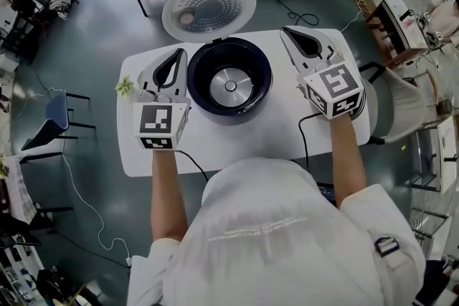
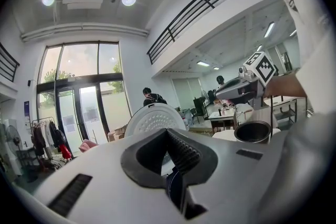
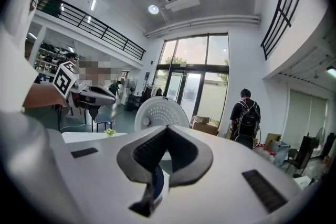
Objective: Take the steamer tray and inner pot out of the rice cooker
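The rice cooker (image 1: 197, 93) is sitting in the middle of the white worktop (image 1: 251, 147), with its round lid (image 1: 208, 7) standing open on the far side. Its well is showing a bare silver plate (image 1: 229, 86) with a small knob at the centre, so the inner pot is not sitting in it.

A metal pot (image 2: 254, 132) is resting on the worktop to the cooker's right. The left gripper view is catching it just under the right tool. From the head view it is lying almost wholly hidden beneath that tool's marker cube.

The 2 tools are flanking the cooker and pointing away from the person. The left tool (image 1: 179, 55) is lying just beside the cooker's left rim. The right tool (image 1: 288, 32) is hanging a little further off on the right.

Both tools are showing their ribbed pads pressed together at the tips, with nothing between them. In each gripper view a dark blue edge is showing through the gap below the pads. I cannot tell what it is.

A small green sprig (image 1: 125, 86) is lying near the worktop's left edge, beside the left tool. A black cable (image 1: 305, 140) is trailing across the worktop toward the person.
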`<state>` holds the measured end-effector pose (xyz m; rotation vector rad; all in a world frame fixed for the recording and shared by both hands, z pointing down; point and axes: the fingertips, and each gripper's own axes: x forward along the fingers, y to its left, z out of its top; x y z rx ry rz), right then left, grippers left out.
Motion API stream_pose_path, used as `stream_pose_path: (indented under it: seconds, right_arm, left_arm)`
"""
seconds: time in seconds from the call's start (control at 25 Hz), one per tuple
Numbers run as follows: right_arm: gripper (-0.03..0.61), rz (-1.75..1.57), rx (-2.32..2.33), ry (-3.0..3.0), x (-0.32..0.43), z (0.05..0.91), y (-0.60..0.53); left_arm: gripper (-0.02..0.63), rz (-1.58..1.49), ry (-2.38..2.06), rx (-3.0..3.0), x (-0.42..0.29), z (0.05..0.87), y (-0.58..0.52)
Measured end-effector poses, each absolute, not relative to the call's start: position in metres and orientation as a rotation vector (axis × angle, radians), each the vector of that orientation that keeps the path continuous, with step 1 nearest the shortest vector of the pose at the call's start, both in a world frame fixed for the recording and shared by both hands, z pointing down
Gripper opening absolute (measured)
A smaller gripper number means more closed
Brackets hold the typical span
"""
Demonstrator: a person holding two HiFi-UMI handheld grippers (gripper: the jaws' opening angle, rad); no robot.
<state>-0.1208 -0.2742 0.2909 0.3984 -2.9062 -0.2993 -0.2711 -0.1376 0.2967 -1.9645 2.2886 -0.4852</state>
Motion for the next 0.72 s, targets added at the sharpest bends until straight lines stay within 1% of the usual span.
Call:
stream_pose_path:
  seconds: [0.72]
  right_arm:
    - [0.026,-0.266,0.401,-2.879,-0.121,0.307,-0.274]
  left_arm:
    - [0.015,-0.473,2.287,-2.018,-0.270,0.307,-0.139]
